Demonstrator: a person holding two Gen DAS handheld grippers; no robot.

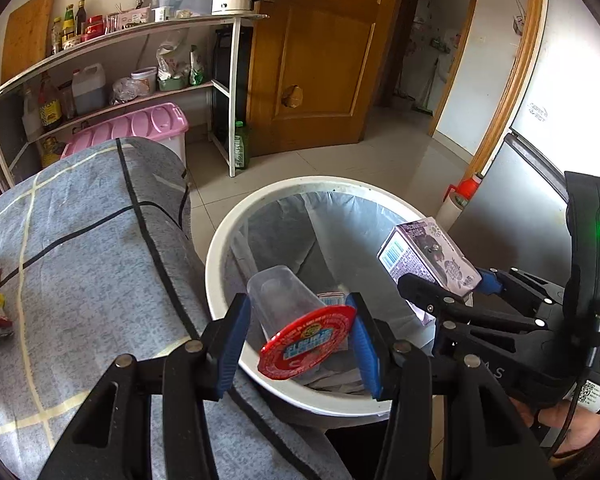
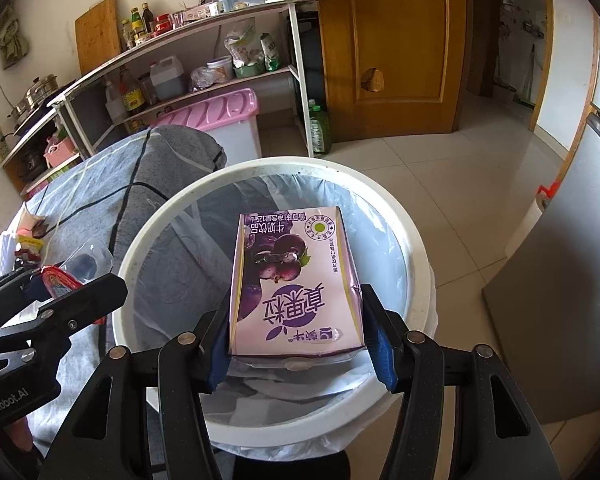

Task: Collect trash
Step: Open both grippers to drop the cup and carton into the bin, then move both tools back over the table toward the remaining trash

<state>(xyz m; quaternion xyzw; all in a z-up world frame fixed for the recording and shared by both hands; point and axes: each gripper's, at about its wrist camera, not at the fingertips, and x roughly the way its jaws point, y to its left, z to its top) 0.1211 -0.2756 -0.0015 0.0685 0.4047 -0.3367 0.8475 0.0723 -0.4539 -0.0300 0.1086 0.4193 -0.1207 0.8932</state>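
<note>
Now, on my left wrist view, my left gripper [image 1: 300, 334] clamps a clear plastic cup [image 1: 286, 300] with a red lid [image 1: 308, 344], base pointing far, over the white bin [image 1: 220, 240] beside the cloth-covered table [image 1: 80, 260]. On the right wrist view, my right gripper [image 2: 296, 344] grips a purple milk carton [image 2: 296, 280], long axis running away from me, above the bin's liner [image 2: 172, 264].

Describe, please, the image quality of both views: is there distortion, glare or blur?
Left wrist view: strong fisheye bending, dark corners; the plastic cup in the left gripper is sharp. Right wrist view: same bending; the purple carton in the right gripper is sharp, daylight brightens the bin liner.
</note>
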